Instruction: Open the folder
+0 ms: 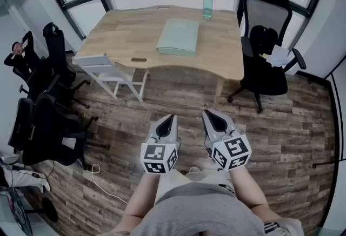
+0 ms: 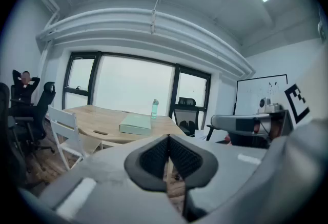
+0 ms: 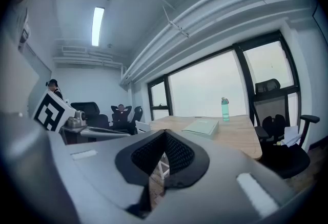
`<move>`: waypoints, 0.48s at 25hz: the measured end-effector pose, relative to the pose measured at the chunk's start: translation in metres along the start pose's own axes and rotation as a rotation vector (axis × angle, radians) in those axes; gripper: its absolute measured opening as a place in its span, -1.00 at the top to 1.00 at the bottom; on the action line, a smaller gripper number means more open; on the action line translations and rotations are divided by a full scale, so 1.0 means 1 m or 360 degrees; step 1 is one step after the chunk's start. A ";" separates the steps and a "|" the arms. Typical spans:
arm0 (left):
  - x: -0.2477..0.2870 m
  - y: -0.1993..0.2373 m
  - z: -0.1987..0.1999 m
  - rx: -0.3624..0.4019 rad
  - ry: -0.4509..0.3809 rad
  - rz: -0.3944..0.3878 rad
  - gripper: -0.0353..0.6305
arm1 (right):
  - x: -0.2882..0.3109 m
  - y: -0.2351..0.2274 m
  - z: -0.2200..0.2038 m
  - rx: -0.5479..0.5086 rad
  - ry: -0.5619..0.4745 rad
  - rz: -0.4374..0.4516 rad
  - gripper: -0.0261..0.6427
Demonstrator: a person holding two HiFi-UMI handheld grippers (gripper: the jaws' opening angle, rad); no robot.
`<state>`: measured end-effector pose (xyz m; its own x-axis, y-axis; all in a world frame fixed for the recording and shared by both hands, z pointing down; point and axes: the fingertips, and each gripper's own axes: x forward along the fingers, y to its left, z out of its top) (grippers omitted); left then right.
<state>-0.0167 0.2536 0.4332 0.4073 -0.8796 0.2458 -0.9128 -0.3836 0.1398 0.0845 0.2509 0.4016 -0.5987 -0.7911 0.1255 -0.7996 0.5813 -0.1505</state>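
We hold the left gripper (image 1: 172, 118) and the right gripper (image 1: 208, 113) side by side in front of us, over the brown wooden floor (image 1: 178, 94). The left one's black ridged fingers (image 2: 154, 159) are pressed together with nothing between them. The right one's fingers (image 3: 177, 155) are the same.

Further on, a white chair (image 1: 105, 62) stands at the light wooden table (image 1: 121, 35). The pale green flat folder (image 1: 179, 36) lies closed on the table, well apart from us. A teal water bottle (image 1: 208, 4) stands just behind it.

We think the job is not yet begun. We should step close first and spread one pair of fingers. Then we catch only the top cover at its edge and lift it slowly. The other gripper can keep the folder from sliding.
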 end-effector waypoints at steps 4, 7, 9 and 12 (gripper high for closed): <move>-0.008 -0.014 -0.008 -0.0038 0.0000 -0.0017 0.88 | -0.016 0.003 -0.007 -0.0009 0.0040 -0.0022 0.93; -0.014 -0.018 -0.012 -0.0054 -0.0003 -0.0018 0.88 | -0.024 0.003 -0.008 -0.0023 0.0042 -0.0034 0.93; -0.016 -0.019 -0.011 -0.0047 -0.0009 -0.0019 0.88 | -0.027 0.002 -0.008 -0.0031 0.0041 -0.0040 0.93; -0.019 -0.018 -0.009 -0.0043 -0.0020 -0.0007 0.88 | -0.030 0.004 -0.010 -0.0020 0.0043 -0.0022 0.93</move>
<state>-0.0076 0.2802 0.4350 0.4108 -0.8814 0.2332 -0.9098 -0.3799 0.1669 0.0984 0.2787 0.4076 -0.5883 -0.7938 0.1541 -0.8084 0.5726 -0.1365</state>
